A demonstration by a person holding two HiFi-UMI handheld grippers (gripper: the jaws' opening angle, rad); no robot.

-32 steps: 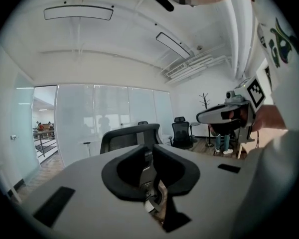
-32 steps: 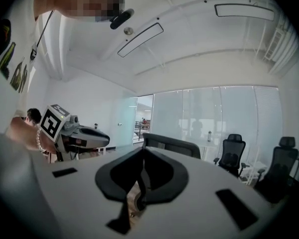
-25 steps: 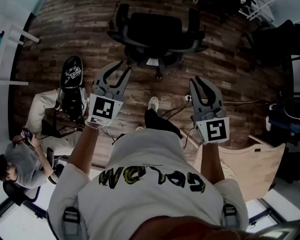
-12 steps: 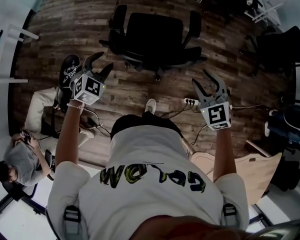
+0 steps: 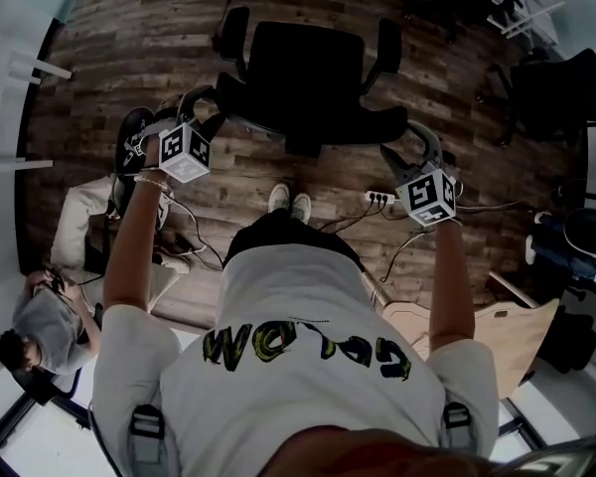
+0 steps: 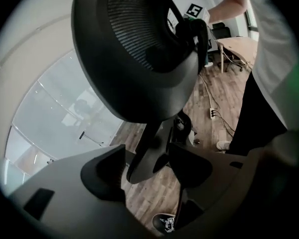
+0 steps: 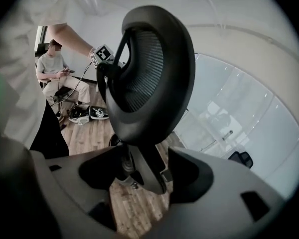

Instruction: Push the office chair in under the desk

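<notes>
A black office chair (image 5: 308,78) stands on the wood floor straight ahead, its back toward me. My left gripper (image 5: 195,105) is at the left edge of the backrest and my right gripper (image 5: 410,145) at the right edge. In the left gripper view the mesh backrest (image 6: 139,49) fills the top, and the chair's back strut (image 6: 149,148) shows in the gap of the left gripper (image 6: 147,158). The right gripper (image 7: 142,171) frames the same backrest (image 7: 154,73) from the other side. Both grippers have just been opening. Both are open, with no pad pressing on the chair.
A person sits at the lower left (image 5: 45,321) beside shoes (image 5: 139,139) on the floor. A power strip (image 5: 380,199) and cables lie by my feet (image 5: 288,200). A wooden desk top (image 5: 497,326) is at the lower right, and more dark chairs (image 5: 556,87) stand at the right.
Both grippers moved forward and apart to the chair's backrest and rolled, and their jaws opened wide. The chair now sits closer to my feet.
</notes>
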